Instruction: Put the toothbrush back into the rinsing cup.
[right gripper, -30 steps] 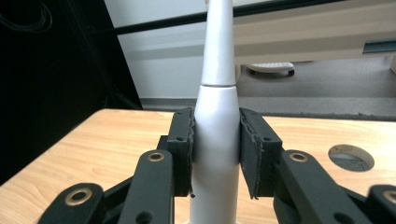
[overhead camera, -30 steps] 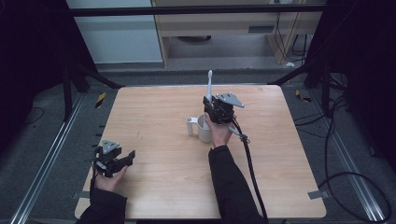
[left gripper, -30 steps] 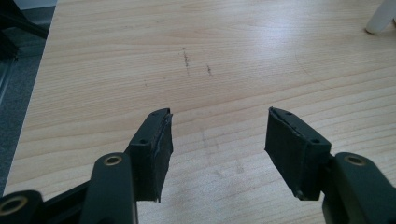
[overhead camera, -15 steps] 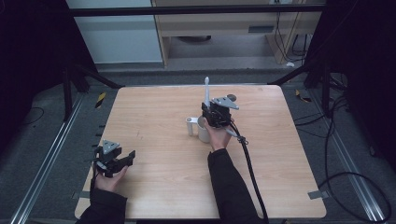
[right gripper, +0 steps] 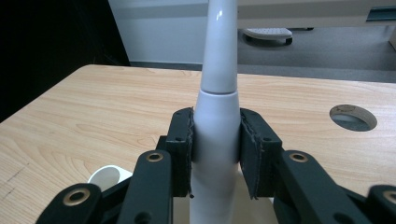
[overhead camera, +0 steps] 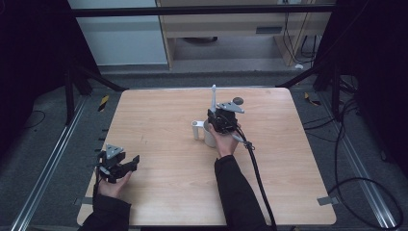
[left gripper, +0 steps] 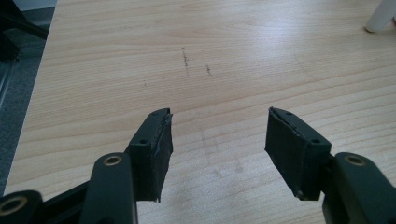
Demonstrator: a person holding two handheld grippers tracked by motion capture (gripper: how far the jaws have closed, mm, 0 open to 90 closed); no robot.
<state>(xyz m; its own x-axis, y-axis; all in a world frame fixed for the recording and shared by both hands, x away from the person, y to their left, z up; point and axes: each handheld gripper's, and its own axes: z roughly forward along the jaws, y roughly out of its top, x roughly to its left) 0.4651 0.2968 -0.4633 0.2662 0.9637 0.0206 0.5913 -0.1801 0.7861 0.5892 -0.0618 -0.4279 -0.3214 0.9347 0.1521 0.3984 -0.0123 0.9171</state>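
Standing upright in the right gripper [right gripper: 215, 154], the white electric toothbrush [right gripper: 215, 135] is being clamped on its body, both pads pressing its sides. It is hanging just above the white cup [overhead camera: 210, 136], whose small handle-like holder [overhead camera: 196, 130] is sticking out on the side facing the left gripper [overhead camera: 126, 165].

My worry is the grip: the body looks smooth and tapered, so it could be sliding through the pads or tilting as it goes down. If it meets the cup's rim off-centre, the light cup may be tipping or skating across the wooden table [overhead camera: 159, 110], since nothing is bracing it.

The left gripper is waiting well away from the cup, near the table's front corner, jaws standing wide with nothing between them.

The right gripper view is giving the pad contact and a cable hole [right gripper: 352, 116] in the table beyond; the high view is giving the brush's height over the cup and the slim neck [overhead camera: 213, 96] pointing upward.
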